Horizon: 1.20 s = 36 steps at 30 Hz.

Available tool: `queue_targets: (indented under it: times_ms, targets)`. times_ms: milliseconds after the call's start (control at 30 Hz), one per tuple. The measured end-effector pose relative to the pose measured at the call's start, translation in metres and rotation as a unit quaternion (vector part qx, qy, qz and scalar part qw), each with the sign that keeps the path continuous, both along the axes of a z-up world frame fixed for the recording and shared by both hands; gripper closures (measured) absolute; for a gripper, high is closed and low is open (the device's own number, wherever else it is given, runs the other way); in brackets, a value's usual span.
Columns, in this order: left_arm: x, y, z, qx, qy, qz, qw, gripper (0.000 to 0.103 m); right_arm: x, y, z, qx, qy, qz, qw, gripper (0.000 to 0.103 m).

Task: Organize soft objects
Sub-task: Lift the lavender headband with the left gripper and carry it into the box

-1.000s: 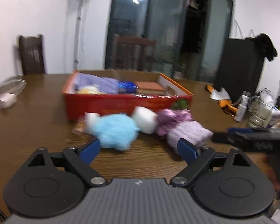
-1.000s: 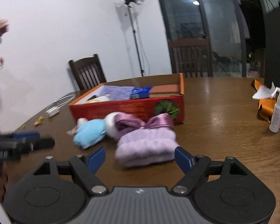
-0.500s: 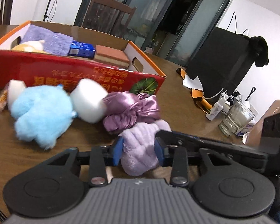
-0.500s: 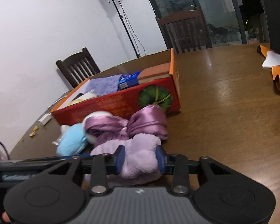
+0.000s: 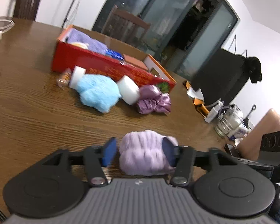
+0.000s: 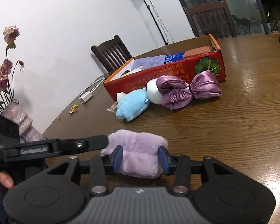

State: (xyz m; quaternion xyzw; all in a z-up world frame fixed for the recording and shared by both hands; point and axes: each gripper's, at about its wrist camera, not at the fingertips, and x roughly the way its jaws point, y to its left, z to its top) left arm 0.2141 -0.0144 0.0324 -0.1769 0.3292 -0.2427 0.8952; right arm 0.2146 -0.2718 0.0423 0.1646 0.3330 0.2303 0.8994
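One item in hand: the lilac plush pad [image 6: 138,143] lies on the bare table [image 6: 233,130] at the near edge, between the fingers of both grippers.
Right gripper [image 6: 140,158]: its blue pads sit against the two sides of the pad and dent the pile a little, so it grips the pad. The jaws are easing apart.
Left gripper [image 5: 139,153]: jaws opening with the pad between them. One blue pad stands clear of the fabric with wood showing in the gap, and the other is tucked against the far side. It has no real hold.
Lift: I cannot tell whether the pad is raised. It looks to rest on the wood.
Four soft pieces waiting: a blue fluffy toy [image 5: 98,94], two white foam rolls [image 5: 129,91] and a purple satin bundle [image 6: 190,90] lie in a touching row on the table, just in front of the box. A small wrapper [image 5: 63,76] lies at the row's left end.
Red box [image 6: 158,74]: it stands open behind the row, well apart from the lilac pad.
Already inside: a purple cloth [image 5: 87,41], a blue packet [image 6: 173,57] and a brownish block [image 6: 197,52] show above the wall. A pale item beside the cloth is too small to name.
Progress: early to middle, by my judgement. A few things are boxed, and five soft ones are outside.
Left to do: probably carry the lilac pad to the box, then clear the row.
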Motion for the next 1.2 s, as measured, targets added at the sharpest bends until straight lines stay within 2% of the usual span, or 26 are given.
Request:
queue_targets:
  times_ms: [267, 333, 400, 433, 467, 500, 600, 733, 833, 933, 1033, 1133, 1200]
  targets:
    - [0.007, -0.007, -0.012, -0.004, 0.019, -0.010, 0.9998, 0.041, 0.006, -0.008, -0.004, 0.001, 0.011, -0.040, 0.999, 0.058]
    - [0.011, -0.007, -0.016, -0.007, 0.030, -0.012, 0.9995, 0.048, 0.010, -0.010, -0.007, 0.011, 0.019, -0.044, 0.999, 0.058]
    - [0.014, -0.008, -0.019, -0.010, 0.040, -0.019, 0.9990, 0.064, 0.014, -0.009, -0.011, 0.017, 0.026, -0.041, 0.999, 0.059]
    - [0.016, -0.009, -0.020, -0.012, 0.041, -0.024, 0.9988, 0.065, 0.016, -0.008, -0.013, 0.019, 0.029, -0.040, 0.999, 0.059]
    - [0.016, -0.010, -0.020, -0.009, 0.038, -0.026, 0.9989, 0.068, 0.018, -0.007, -0.016, 0.019, 0.033, -0.034, 0.999, 0.061]
    - [0.016, -0.010, -0.019, -0.005, 0.033, -0.027, 0.9991, 0.070, 0.020, -0.005, -0.017, 0.019, 0.036, -0.029, 0.999, 0.069]
    - [0.022, -0.009, -0.009, -0.015, 0.021, -0.035, 0.9990, 0.073, 0.023, -0.003, -0.011, 0.014, 0.025, -0.024, 0.999, 0.082]
    - [0.050, -0.014, 0.026, -0.021, -0.033, -0.047, 0.9982, 0.073, 0.037, -0.006, 0.025, 0.010, -0.031, -0.023, 0.999, 0.083]
    - [0.095, -0.026, 0.053, -0.023, -0.055, -0.050, 0.9970, 0.073, 0.073, -0.010, 0.059, -0.016, -0.082, -0.016, 0.996, 0.083]
    - [0.156, -0.043, 0.068, -0.026, -0.045, -0.044, 0.9977, 0.073, 0.128, -0.020, 0.083, -0.036, -0.097, -0.016, 0.995, 0.083]
    - [0.221, -0.067, 0.066, -0.013, -0.023, -0.041, 0.9988, 0.073, 0.196, -0.028, 0.089, -0.065, -0.073, -0.018, 0.995, 0.083]
    - [0.271, -0.087, 0.049, -0.001, 0.022, -0.042, 0.9989, 0.073, 0.260, -0.032, 0.075, -0.102, -0.029, -0.031, 0.994, 0.083]
    - [0.293, -0.097, 0.034, 0.010, 0.048, -0.041, 0.9980, 0.073, 0.288, -0.031, 0.063, -0.134, -0.010, -0.041, 0.990, 0.083]
